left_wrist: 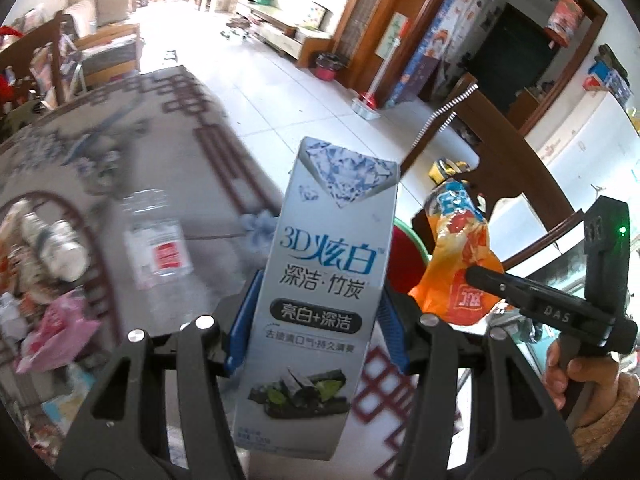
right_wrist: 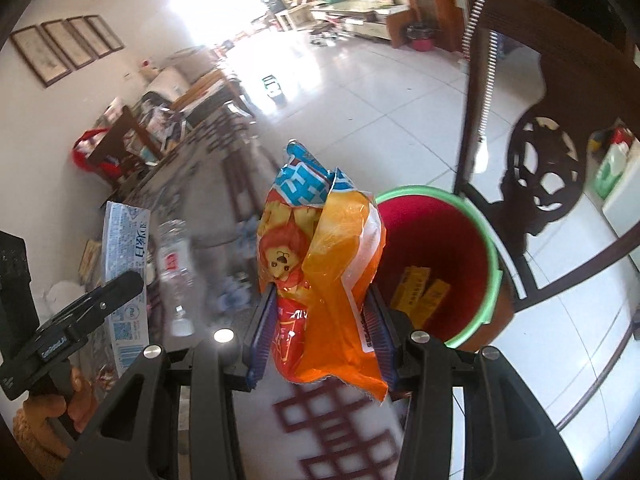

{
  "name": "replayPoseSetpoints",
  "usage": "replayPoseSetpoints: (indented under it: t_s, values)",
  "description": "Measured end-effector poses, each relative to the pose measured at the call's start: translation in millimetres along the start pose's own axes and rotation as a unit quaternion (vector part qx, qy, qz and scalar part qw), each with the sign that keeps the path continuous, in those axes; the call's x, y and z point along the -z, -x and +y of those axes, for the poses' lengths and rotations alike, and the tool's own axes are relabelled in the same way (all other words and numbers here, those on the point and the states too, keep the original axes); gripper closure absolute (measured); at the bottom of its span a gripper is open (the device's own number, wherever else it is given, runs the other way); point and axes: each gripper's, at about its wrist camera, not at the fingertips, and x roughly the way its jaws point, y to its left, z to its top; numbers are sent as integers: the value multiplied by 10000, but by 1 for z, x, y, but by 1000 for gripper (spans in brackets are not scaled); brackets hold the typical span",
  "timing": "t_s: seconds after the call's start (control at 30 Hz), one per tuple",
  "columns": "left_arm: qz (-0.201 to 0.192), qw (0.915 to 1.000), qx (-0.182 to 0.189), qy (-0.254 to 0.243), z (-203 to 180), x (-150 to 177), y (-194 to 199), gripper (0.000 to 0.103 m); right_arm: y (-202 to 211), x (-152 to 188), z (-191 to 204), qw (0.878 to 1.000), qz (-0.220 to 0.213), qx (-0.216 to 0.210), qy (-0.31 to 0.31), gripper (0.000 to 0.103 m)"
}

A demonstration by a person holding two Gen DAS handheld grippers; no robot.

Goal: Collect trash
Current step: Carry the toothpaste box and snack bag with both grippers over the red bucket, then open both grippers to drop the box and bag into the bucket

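Note:
My left gripper [left_wrist: 316,320] is shut on a tall silver-blue toothpaste box [left_wrist: 324,280], its blue pads pressing both sides; the same box [right_wrist: 126,264] shows at the left of the right wrist view. My right gripper [right_wrist: 320,320] is shut on a crumpled orange snack bag [right_wrist: 324,264] with a lion print, which also appears as the bag [left_wrist: 460,256] to the right of the box. Just beyond the bag stands a red bin with a green rim [right_wrist: 496,264], yellow packets lying inside. A clear plastic bottle [left_wrist: 156,240] lies on the patterned tabletop [left_wrist: 168,152].
A dark carved wooden chair [right_wrist: 548,176] stands right behind the bin. Wrappers and a pink bag [left_wrist: 52,332] pile at the table's left. A person's hand [left_wrist: 580,380] in an orange sleeve holds the right gripper's handle. White tiled floor [right_wrist: 380,104] stretches beyond the table.

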Motion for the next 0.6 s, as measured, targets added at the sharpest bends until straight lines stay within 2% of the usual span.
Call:
replayPoseSetpoints:
  t_s: [0.2, 0.37, 0.6]
  values:
    - [182, 9995, 183, -169, -30, -17, -36, 50, -4, -8, -31, 9997, 24, 174, -186, 60]
    - [254, 9983, 212, -482, -57, -33, -64, 50, -8, -14, -48, 9992, 70, 280, -292, 60]
    - [384, 9963, 216, -734, -77, -45, -93, 50, -13, -19, -67, 9984, 122, 402, -379, 60]
